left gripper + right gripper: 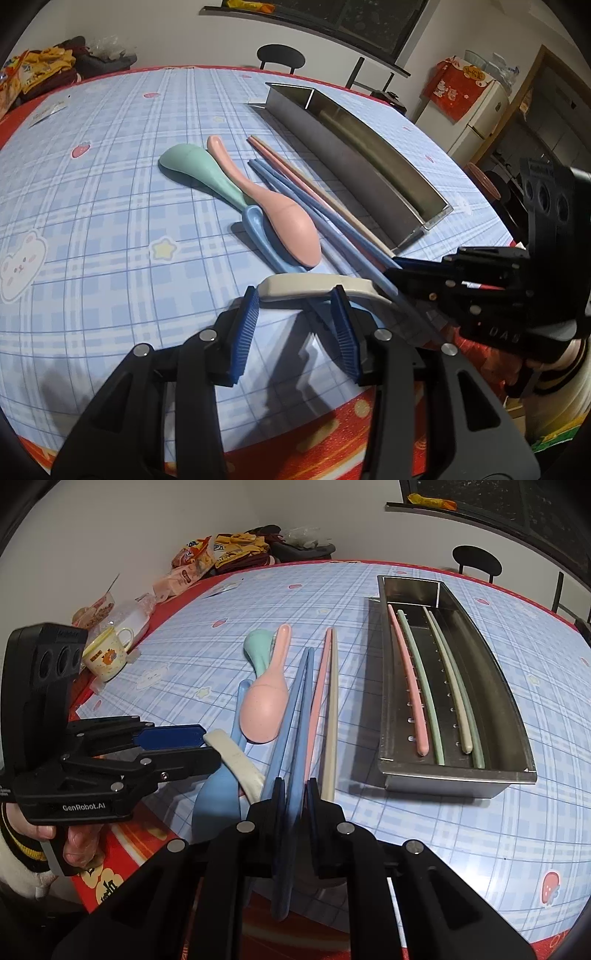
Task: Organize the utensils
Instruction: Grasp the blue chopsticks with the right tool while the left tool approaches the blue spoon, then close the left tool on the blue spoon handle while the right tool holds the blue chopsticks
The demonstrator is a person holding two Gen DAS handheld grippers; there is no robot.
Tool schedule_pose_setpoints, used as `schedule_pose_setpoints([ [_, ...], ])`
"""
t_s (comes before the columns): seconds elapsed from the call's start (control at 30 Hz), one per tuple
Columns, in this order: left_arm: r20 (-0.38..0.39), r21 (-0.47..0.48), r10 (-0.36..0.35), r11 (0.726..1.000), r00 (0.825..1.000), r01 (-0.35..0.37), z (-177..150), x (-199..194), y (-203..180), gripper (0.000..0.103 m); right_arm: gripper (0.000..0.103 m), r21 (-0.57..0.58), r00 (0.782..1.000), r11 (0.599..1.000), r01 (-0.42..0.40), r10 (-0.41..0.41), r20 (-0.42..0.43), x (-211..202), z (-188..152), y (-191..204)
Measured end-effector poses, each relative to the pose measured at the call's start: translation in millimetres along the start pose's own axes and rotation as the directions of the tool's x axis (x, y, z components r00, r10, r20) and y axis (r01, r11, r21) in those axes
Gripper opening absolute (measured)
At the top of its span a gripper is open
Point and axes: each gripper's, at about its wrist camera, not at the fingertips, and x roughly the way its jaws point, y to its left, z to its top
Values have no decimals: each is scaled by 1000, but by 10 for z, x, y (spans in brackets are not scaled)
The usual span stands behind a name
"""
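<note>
The right claw point(295, 794) is clamped on the near ends of a pair of long blue plastic chopsticks point(295, 709), whose long axis runs straight away from it across the checked blue table point(461, 849). The open steel utensil tray point(517, 716) lies to that claw's right, its length nearly parallel to the chopsticks, so the coming move looks like a sideways carry with little turning. Pink and beige chopsticks point(325, 701) lie between pair and tray; four sticks already rest inside, leaving room along the far wall.

The left claw point(295, 314) stands apart, its blue pads point(245, 325) straddling the handle of a cream plastic spoon point(314, 286) that lies crosswise at the table's near edge, not yet pinched. The spoon rests on a blue spoon point(266, 240); a pink spoon point(291, 225) and a green one point(195, 170) crowd just beyond.
</note>
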Motion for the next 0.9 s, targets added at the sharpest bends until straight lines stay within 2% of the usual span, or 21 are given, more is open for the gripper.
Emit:
schedule_pose_setpoints([
  [0.3,5,-70,-23,997,1000,23,101,53,28,46,12,3,1000,1000,-23,23,8,2,-24,-33],
  [0.5,-10,-19,12,1000,1000,-12,38,38,-79,47,11,16,999,999,-52,52,15,7,-40,-66],
  [0.77,-34,25,-30,999,999,31,-110,-32,-221,47,11,31,997,997,-72,72,24,0,-58,-95],
  [0.9,-43,12,-38,999,998,38,-144,-27,-239,50,11,29,997,997,-76,76,25,-6,-71,-91],
])
